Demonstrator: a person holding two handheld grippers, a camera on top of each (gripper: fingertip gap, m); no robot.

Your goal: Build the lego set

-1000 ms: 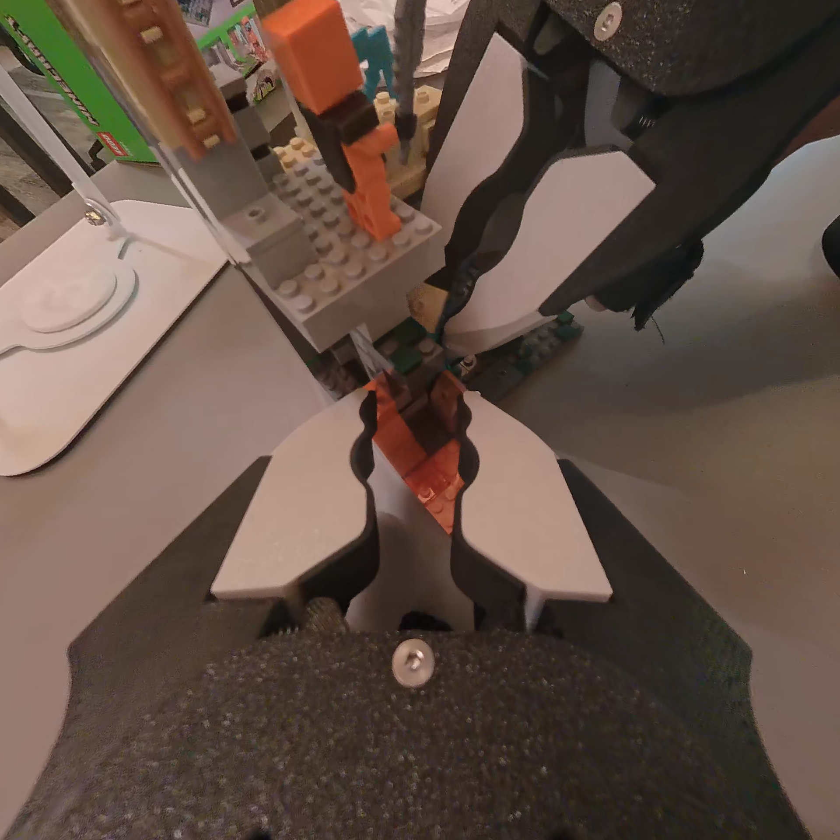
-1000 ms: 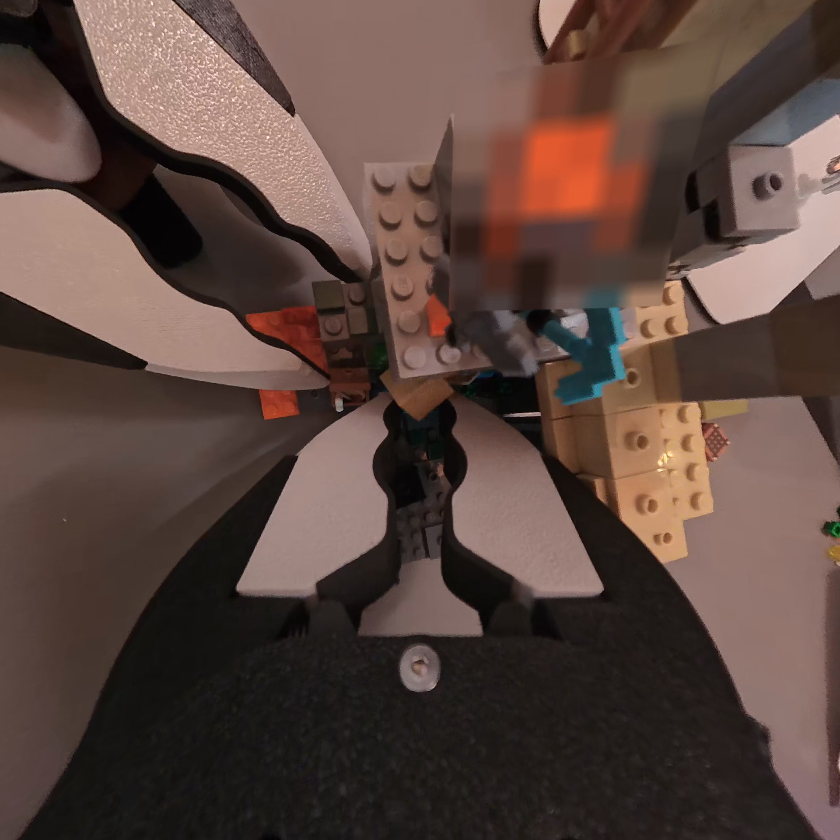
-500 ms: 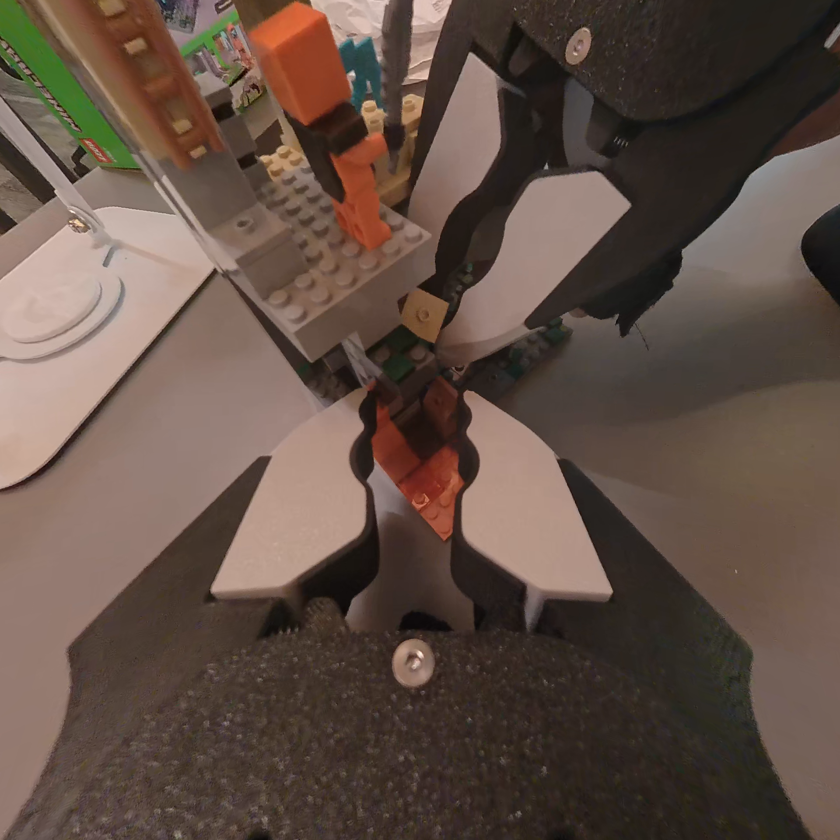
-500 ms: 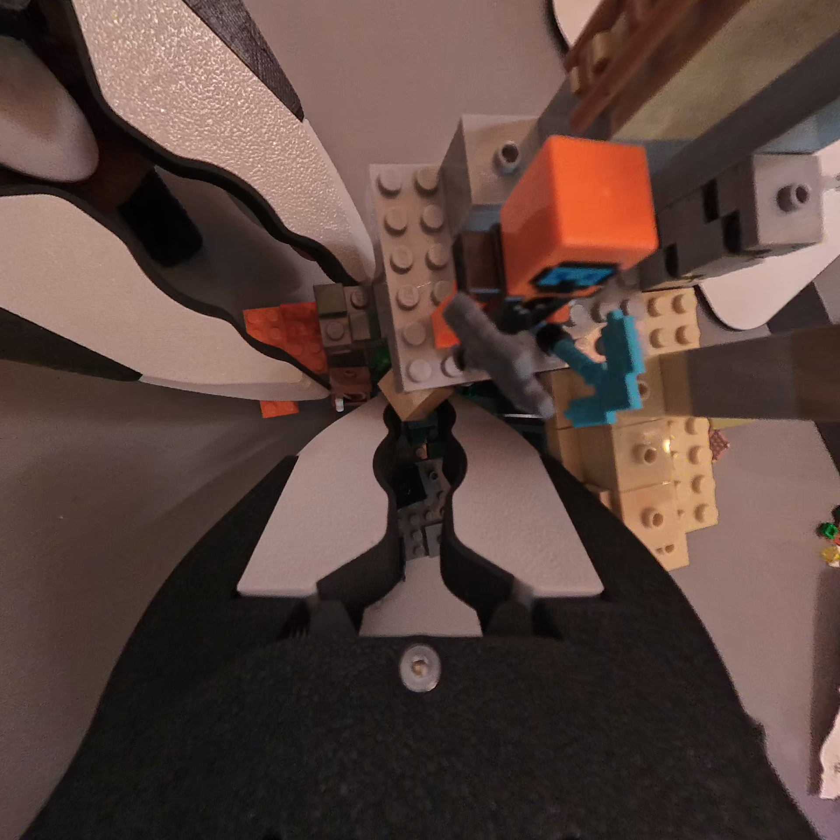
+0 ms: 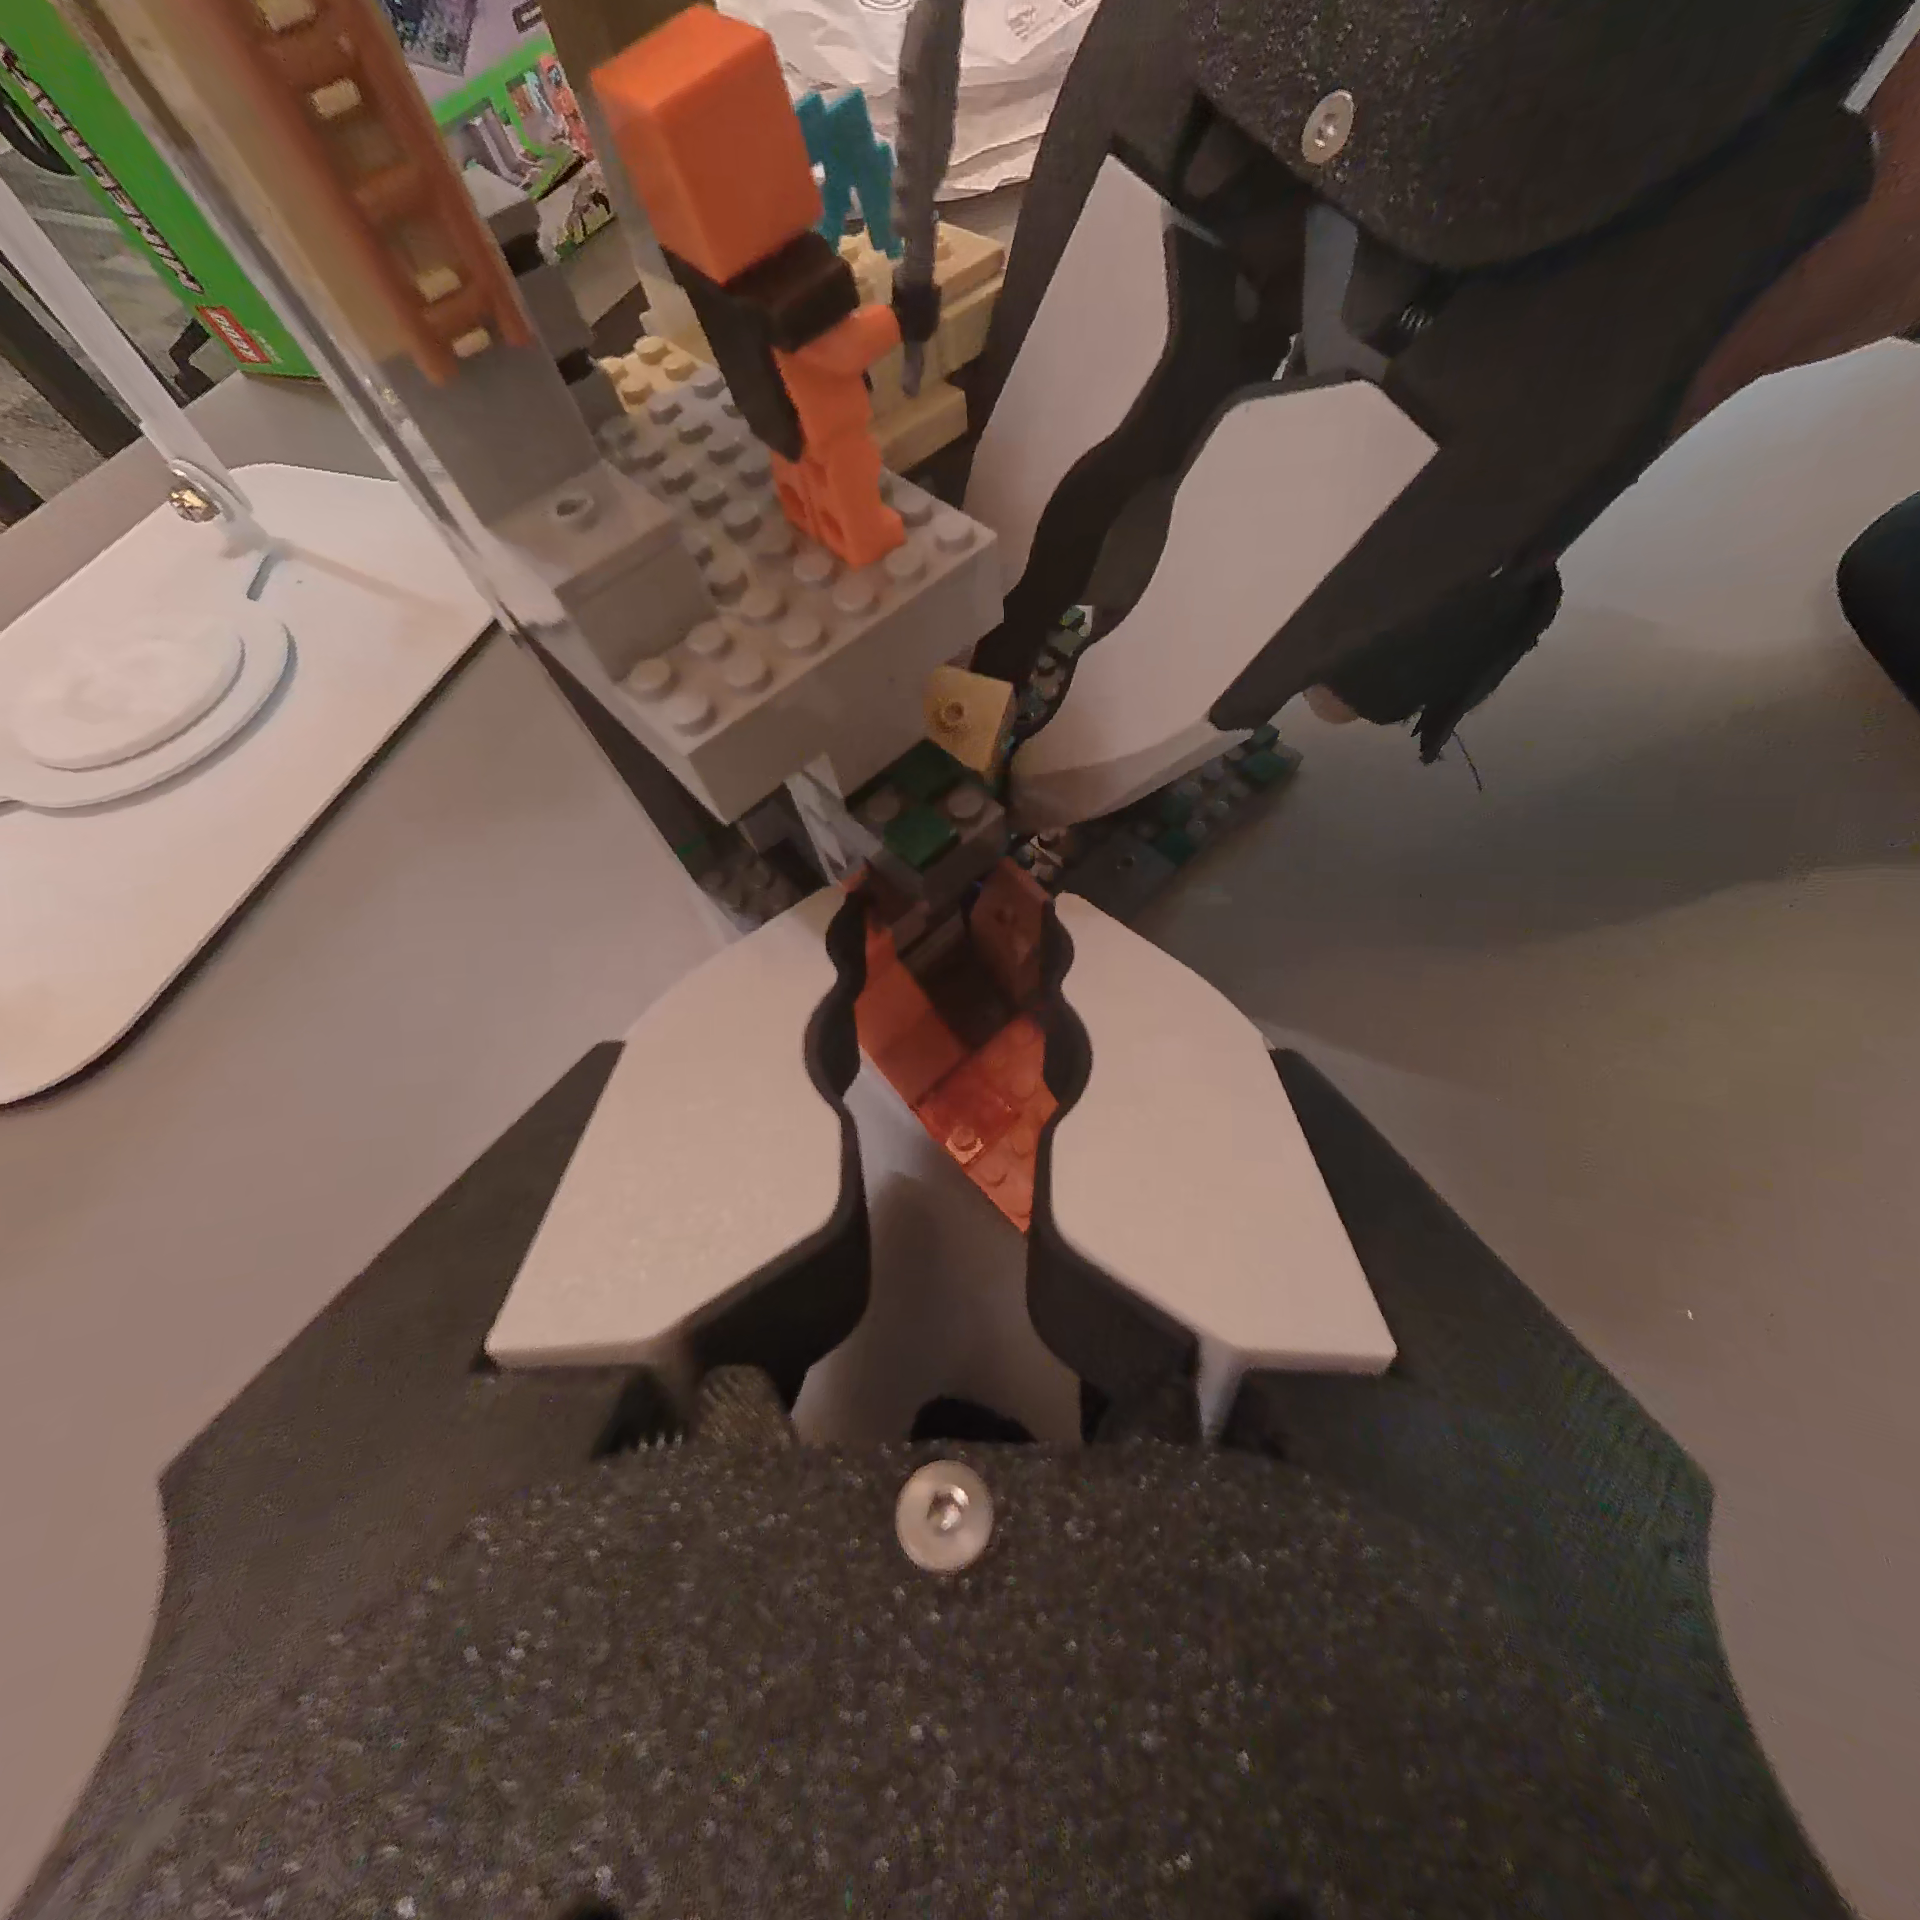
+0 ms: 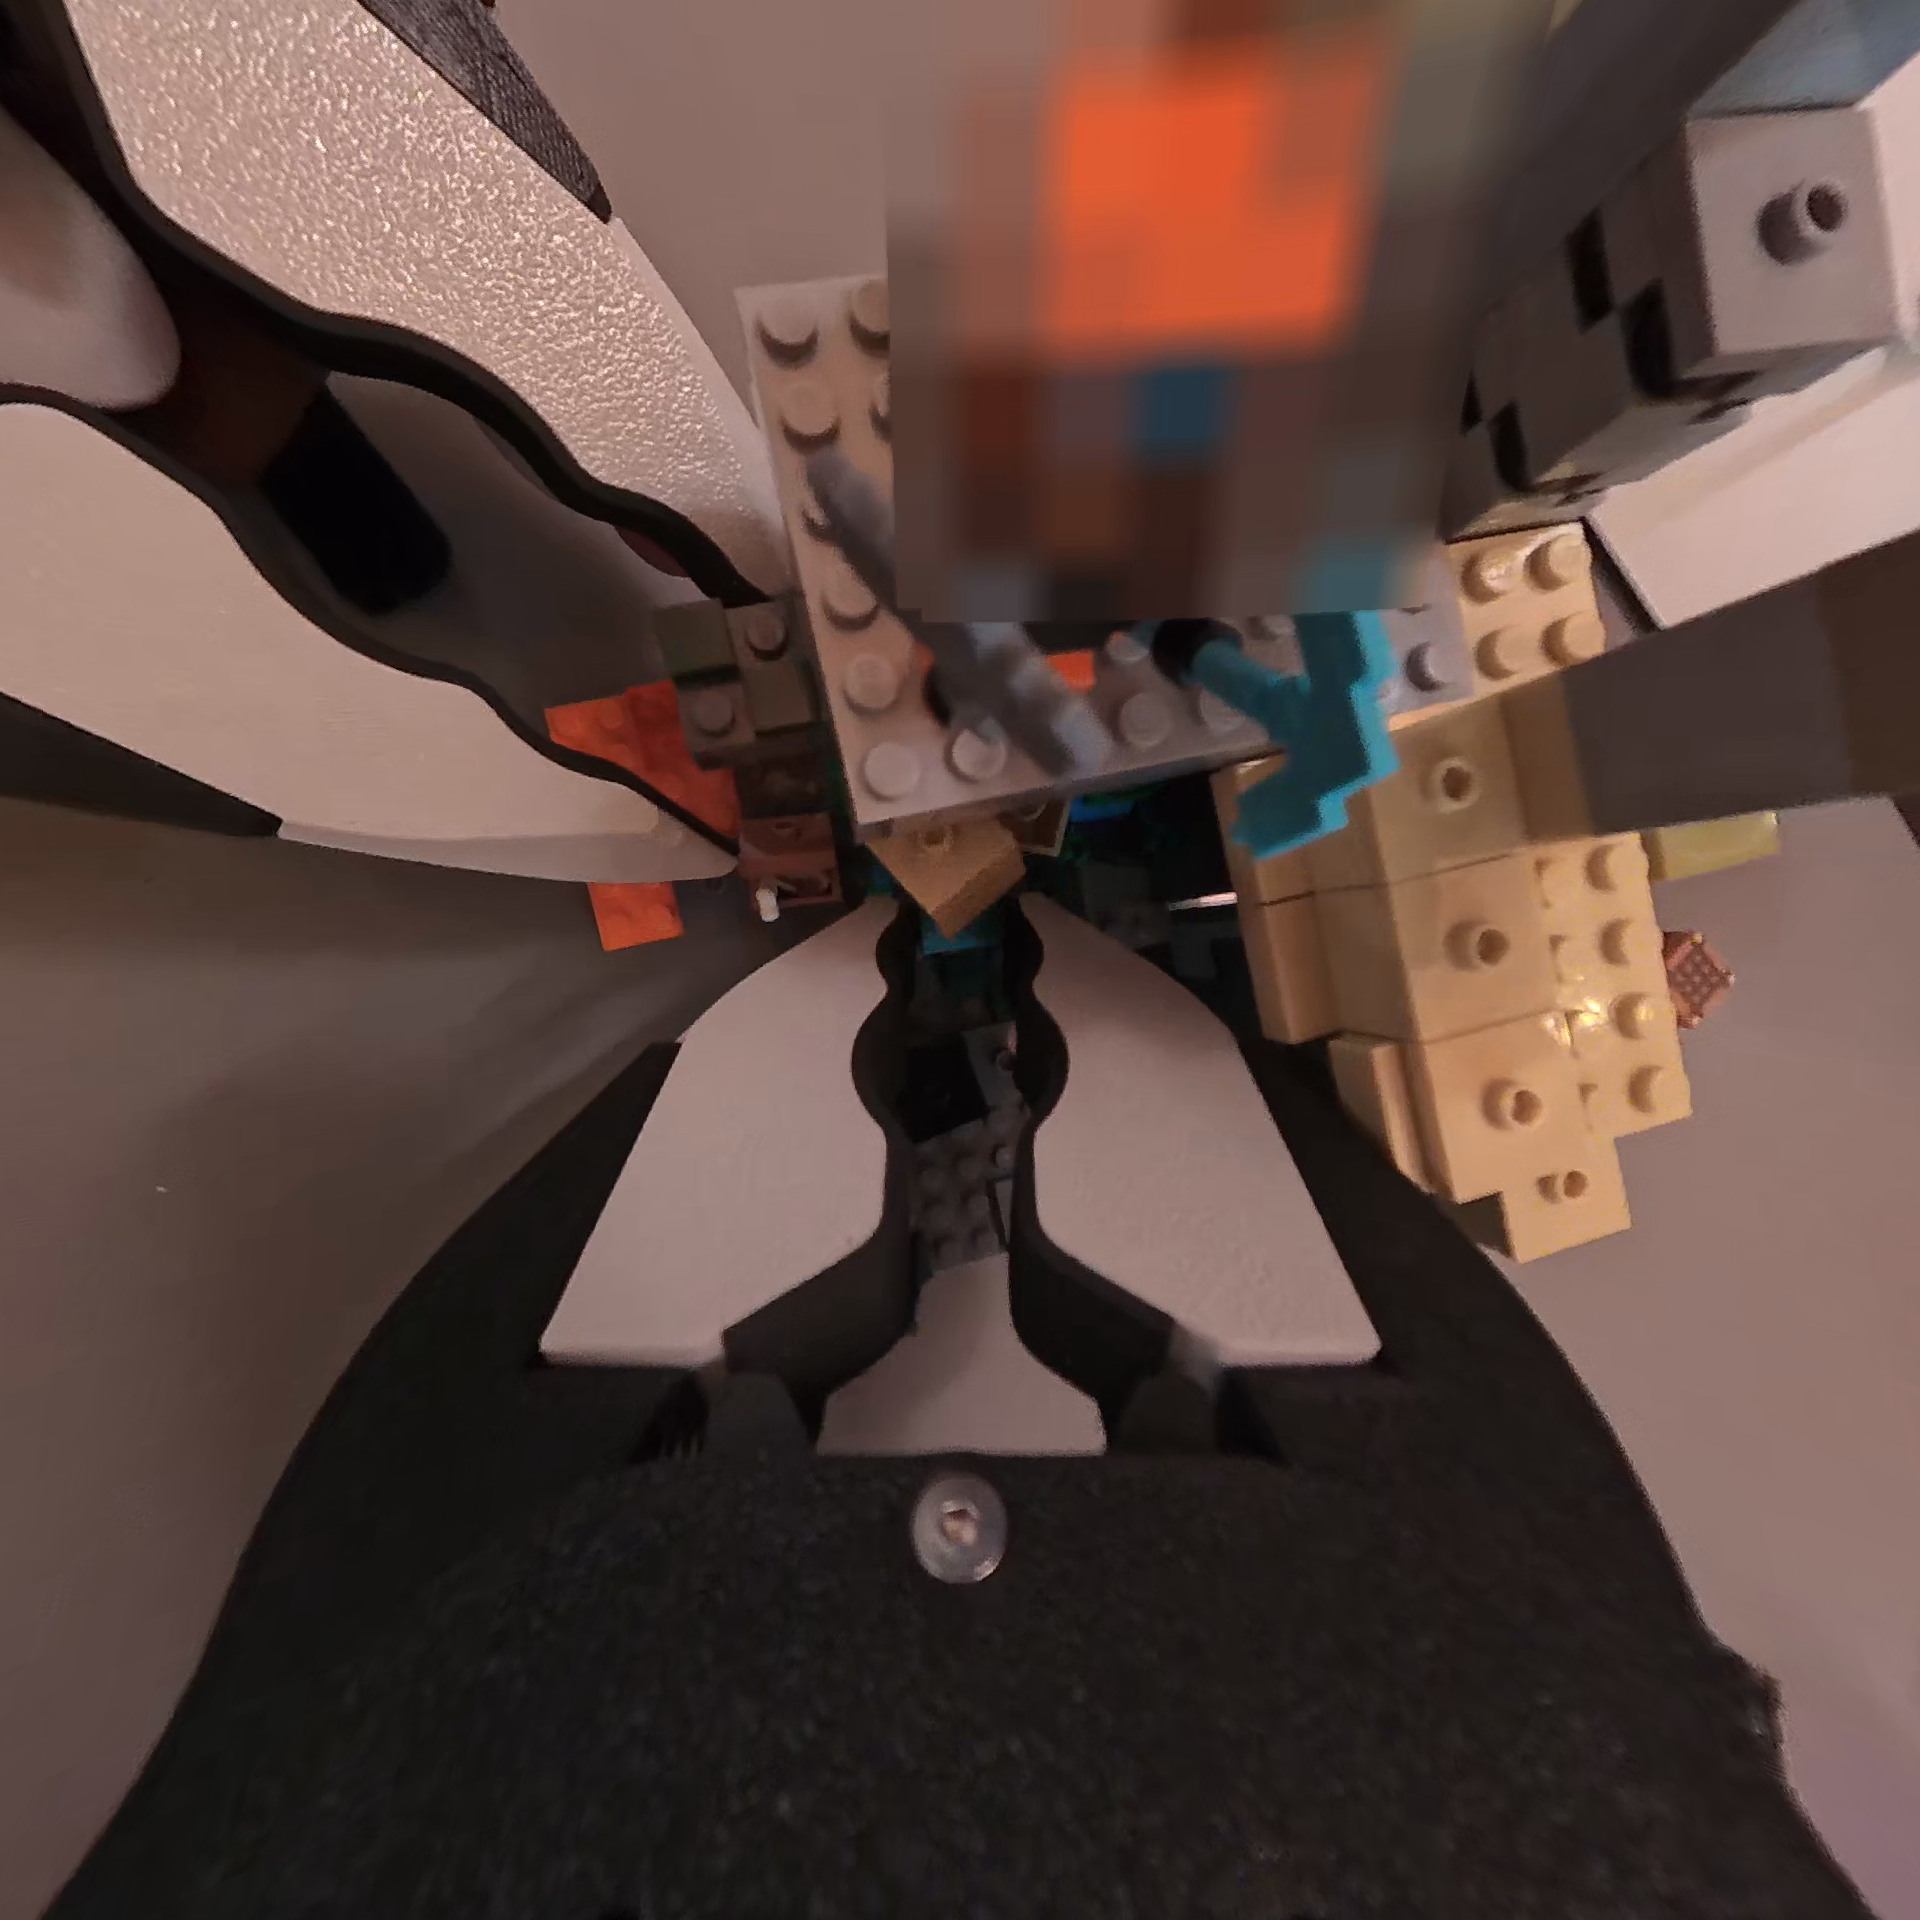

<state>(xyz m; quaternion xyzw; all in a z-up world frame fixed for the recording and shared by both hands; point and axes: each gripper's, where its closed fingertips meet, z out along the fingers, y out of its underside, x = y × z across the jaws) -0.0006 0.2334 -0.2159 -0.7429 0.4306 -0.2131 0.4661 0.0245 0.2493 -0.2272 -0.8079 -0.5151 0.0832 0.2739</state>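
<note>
The lego build (image 5: 831, 582) stands on the table: a grey studded plate with an orange figure (image 5: 821, 416), a brown ladder (image 5: 395, 187), and orange plates (image 5: 987, 1101) at its base. My left gripper (image 5: 951, 914) is shut on the dark brown part of the build's base. My right gripper (image 5: 1013, 758) comes in from the upper right, shut on a small tan brick (image 5: 966, 717) that is tilted just under the grey plate's corner. In the right wrist view my right gripper (image 6: 956, 914) holds the tan brick (image 6: 956, 868) below the grey plate (image 6: 831, 468). The left gripper (image 6: 748, 727) shows at the upper left.
A white stand base (image 5: 156, 727) lies at the left and a green box (image 5: 156, 208) behind it. Tan stacked blocks (image 6: 1455, 935) and a teal sword piece (image 6: 1309, 727) sit to the right of the grey plate. Small loose pieces lie near the tan blocks. My left and right fingertips are right by each other. My left tips are roughly 10 cm from the brown ladder (image 5: 395, 187).
The right gripper with the tan brick has shifted slightly at the plate's corner, and the brick shows more and is more tilted. The left gripper keeps its hold on the base.
</note>
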